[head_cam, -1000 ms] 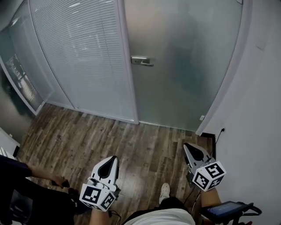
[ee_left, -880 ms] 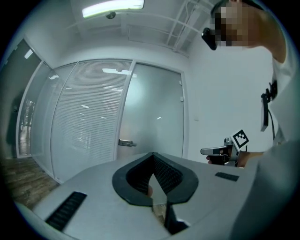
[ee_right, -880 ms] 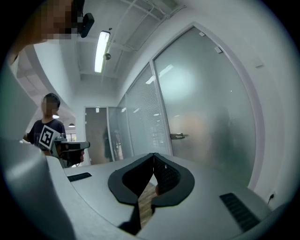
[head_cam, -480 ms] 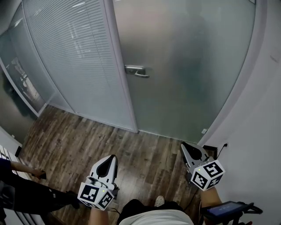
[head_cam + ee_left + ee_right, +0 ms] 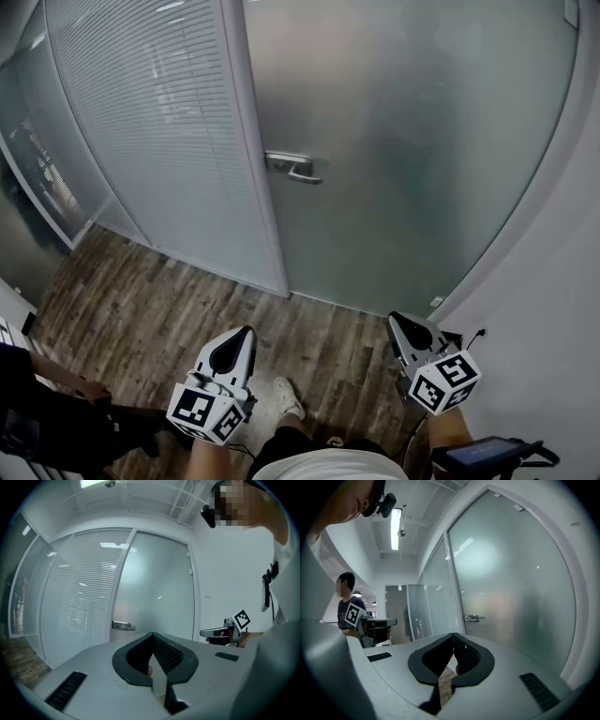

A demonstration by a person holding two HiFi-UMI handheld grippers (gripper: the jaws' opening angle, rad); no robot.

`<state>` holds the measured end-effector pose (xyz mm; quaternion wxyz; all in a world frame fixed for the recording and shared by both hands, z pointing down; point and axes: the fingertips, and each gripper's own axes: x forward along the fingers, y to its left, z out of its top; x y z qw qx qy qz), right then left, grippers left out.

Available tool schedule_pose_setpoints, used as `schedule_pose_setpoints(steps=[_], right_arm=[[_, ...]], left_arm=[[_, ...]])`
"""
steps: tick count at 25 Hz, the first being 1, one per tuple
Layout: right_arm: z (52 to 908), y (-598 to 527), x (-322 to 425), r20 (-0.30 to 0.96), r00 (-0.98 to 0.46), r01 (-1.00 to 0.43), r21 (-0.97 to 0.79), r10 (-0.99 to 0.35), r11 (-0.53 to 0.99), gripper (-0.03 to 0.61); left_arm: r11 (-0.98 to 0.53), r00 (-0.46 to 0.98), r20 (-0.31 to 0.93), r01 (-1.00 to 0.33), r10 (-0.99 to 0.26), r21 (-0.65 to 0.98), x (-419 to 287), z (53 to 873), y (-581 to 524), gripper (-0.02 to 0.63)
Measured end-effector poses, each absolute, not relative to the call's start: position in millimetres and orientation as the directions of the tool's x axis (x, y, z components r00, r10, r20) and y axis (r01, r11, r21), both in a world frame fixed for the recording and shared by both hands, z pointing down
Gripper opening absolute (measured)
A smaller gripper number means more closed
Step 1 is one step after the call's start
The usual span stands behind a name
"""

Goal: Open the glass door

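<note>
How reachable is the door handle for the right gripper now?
Probably yes, a step closer: the right gripper, shut and empty, has only floor between it and the door handle.

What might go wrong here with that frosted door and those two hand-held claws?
1. Both the left gripper and right gripper have their jaws together; unless one opens, it may only bump the lever handle and slip off.
2. A hard tip could knock the frosted glass door.
3. A bystander is close at the lower left and might get in the way.
</note>
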<state>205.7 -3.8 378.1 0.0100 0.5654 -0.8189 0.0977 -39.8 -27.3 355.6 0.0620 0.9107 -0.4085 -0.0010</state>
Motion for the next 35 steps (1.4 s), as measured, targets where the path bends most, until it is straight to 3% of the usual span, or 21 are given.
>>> schedule_pose_setpoints(steps=[22, 35], right_arm=[[358, -250, 155, 0.155, -0.315, -0.948, -0.095, -0.936, 0.303, 0.002], [371, -333, 174, 0.185, -0.427, -0.904, -0.111, -0.885, 0.413, 0.003]], left_arm=[[-0.722, 0.731, 0.030, -0.679, -0.682, 0.133, -79, 366, -277, -0.006], [-0.669, 0.681, 0.064, -0.730, -0.730, 0.137, -54, 358, -327, -0.006]])
